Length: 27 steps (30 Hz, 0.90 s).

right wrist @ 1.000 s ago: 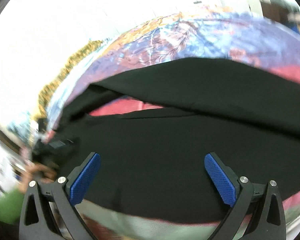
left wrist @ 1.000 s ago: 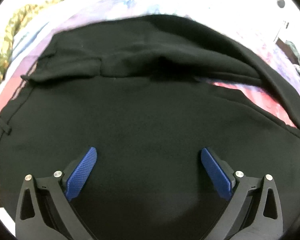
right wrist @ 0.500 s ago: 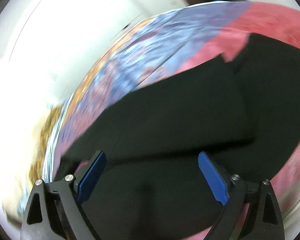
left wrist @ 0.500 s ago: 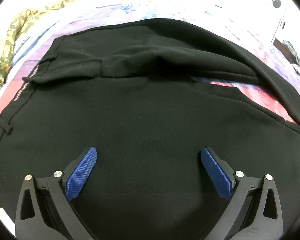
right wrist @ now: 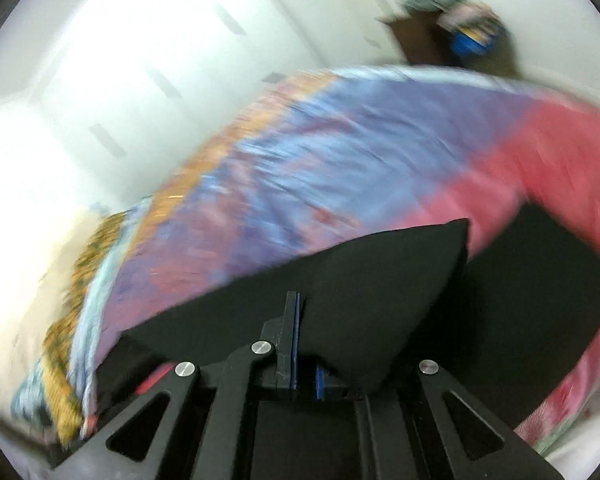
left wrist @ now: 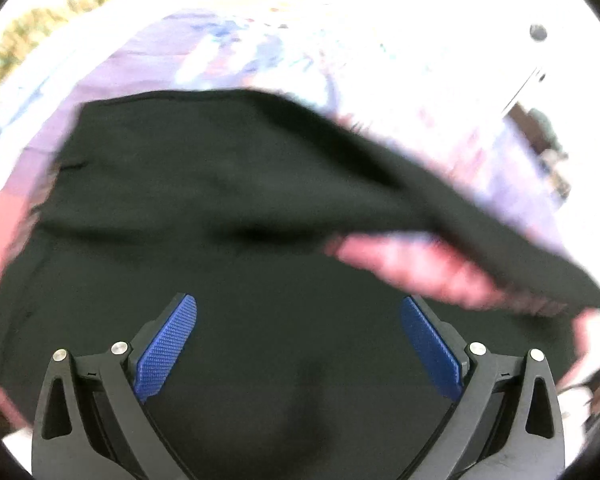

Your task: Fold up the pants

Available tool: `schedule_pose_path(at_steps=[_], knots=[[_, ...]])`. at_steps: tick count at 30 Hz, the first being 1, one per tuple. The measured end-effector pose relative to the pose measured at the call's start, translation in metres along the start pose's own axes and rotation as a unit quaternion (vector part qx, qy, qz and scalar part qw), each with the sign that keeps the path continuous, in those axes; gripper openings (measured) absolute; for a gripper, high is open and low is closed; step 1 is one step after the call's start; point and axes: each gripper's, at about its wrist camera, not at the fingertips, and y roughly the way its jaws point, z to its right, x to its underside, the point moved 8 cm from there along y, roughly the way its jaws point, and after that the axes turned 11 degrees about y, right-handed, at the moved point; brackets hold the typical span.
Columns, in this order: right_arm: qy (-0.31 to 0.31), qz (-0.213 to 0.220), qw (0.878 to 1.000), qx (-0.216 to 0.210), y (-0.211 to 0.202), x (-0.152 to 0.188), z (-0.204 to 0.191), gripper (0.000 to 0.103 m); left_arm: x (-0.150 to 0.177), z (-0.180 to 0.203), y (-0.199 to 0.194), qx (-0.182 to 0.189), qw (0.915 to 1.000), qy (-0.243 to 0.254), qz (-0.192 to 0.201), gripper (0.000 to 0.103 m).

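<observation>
The black pants are spread on the colorful bedspread. The right gripper is pinched tight on a fold, which looks lifted, though it's blurry. The left gripper hovers wide open above them.

The left wrist view looks down from close above the black pants, which fill its lower frame, while the right wrist view sits right against their raised fabric and faces across the colourful bedspread, which both views share.
</observation>
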Motion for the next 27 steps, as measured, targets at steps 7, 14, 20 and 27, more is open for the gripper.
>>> schedule_pose_path(at_steps=[7,14,20,27], knots=[[-0.089,0.013,0.990,-0.108,-0.077,-0.003,-0.081,0.006,-0.093,-0.022,0.084,0.095,0.9820,-0.156,-0.046,0.101],[-0.084,0.000,0.984,-0.158,-0.136,0.004,-0.080,0.006,-0.090,-0.017,0.106,0.119,0.9721,-0.191,-0.066,0.005],[-0.047,-0.034,0.991,-0.122,-0.088,-0.021,-0.039,0.006,-0.117,-0.001,-0.076,0.102,0.9819,-0.098,0.126,0.008],[-0.069,-0.075,0.991,-0.084,-0.041,-0.049,-0.016,0.006,0.036,-0.002,-0.160,0.045,0.9788,-0.104,0.171,0.012]])
